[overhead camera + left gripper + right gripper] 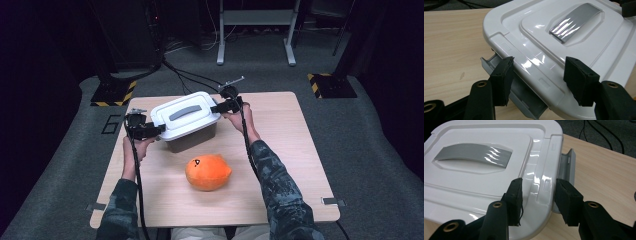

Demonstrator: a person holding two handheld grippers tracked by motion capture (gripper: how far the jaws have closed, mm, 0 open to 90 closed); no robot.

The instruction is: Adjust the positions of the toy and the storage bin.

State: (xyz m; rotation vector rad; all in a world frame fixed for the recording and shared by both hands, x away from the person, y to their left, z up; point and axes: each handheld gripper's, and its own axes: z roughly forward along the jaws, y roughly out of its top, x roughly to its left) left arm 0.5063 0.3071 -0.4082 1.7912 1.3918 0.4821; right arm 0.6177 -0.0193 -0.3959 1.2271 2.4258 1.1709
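A box (192,139) with a white lid (185,116) and a grey handle (574,22) stands at the back middle of the wooden table (295,150). My left gripper (157,131) meets the lid's left edge; in the left gripper view (539,75) its pads straddle the rim above a grey latch (524,97) that hangs down. My right gripper (217,107) meets the lid's right edge; in the right gripper view (539,195) one pad lies on the lid top and the other against the outer rim beside a flipped-out latch (569,167). The lid (486,177) looks level.
An orange plush toy (208,172) lies on the table in front of the box, between the person's forearms. Black cables (190,77) run over the grey carpet behind the table. Bare wood lies to the right of the box.
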